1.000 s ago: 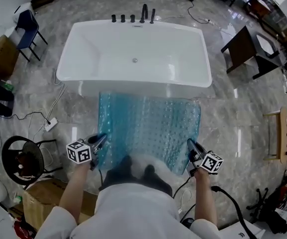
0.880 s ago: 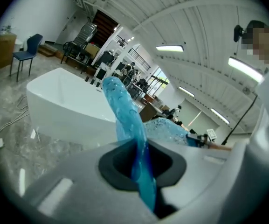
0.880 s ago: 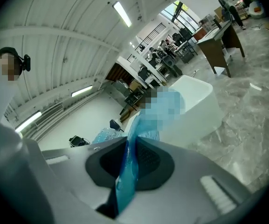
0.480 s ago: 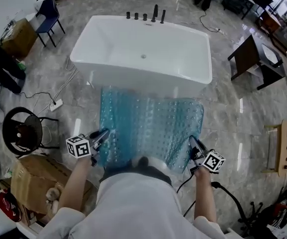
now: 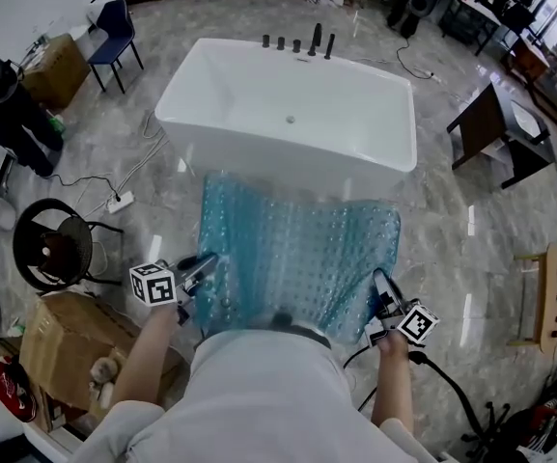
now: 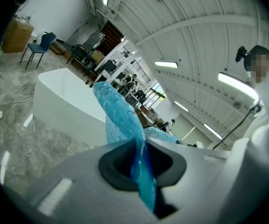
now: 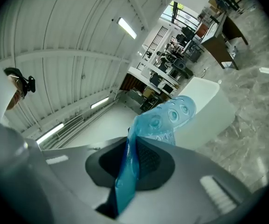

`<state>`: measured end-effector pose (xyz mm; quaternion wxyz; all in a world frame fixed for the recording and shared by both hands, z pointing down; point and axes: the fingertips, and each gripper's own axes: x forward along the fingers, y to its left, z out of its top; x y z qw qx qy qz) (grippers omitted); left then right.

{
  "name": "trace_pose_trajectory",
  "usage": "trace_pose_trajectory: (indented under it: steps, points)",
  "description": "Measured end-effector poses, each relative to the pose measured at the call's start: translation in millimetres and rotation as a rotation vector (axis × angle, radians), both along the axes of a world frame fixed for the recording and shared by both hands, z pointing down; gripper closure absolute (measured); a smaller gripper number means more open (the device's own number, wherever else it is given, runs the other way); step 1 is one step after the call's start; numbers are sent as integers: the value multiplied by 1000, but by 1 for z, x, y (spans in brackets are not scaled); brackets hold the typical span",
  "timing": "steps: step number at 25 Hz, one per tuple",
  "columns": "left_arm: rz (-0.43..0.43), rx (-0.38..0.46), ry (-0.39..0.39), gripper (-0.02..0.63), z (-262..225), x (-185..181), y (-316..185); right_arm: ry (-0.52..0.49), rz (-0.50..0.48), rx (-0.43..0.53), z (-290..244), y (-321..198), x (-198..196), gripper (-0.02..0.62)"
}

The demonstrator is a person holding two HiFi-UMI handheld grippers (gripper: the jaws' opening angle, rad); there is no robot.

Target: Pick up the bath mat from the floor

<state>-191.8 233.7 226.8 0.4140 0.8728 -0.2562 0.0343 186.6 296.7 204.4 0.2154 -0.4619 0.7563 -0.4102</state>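
Observation:
A translucent blue bath mat point(image 5: 297, 254) with round suction bumps hangs stretched between my two grippers, in front of the white bathtub point(image 5: 292, 114). My left gripper point(image 5: 204, 263) is shut on the mat's near left corner. My right gripper point(image 5: 383, 285) is shut on its near right corner. The mat's far edge droops close to the tub's front wall; I cannot tell if it touches the floor. In the left gripper view the blue mat point(image 6: 125, 125) runs pinched between the jaws. The right gripper view shows the mat point(image 7: 148, 134) clamped the same way.
Marble floor point(image 5: 442, 249) surrounds the tub. A black round stool point(image 5: 51, 249) and a cardboard box point(image 5: 75, 340) stand at my left, with a power strip point(image 5: 121, 202) and cable. A dark chair point(image 5: 486, 128) and wooden rack point(image 5: 539, 292) are at the right.
The mat's near edge has risen with both grippers, and the mat now sags and wrinkles off the floor. The head view has shifted, with the tub moving up and right.

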Motion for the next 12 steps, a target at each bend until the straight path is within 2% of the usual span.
trace_pose_trajectory:
  steps: [3, 7, 12]
  points:
    - [-5, 13, 39, 584, -13, -10, -2, -16, 46, 19, -6, 4, -10, 565]
    - [18, 44, 26, 584, -20, -23, -7, -29, 76, 36, -10, 3, -26, 565]
    - [18, 44, 34, 584, -24, -31, -20, -22, 76, 60, -20, -8, -37, 565]
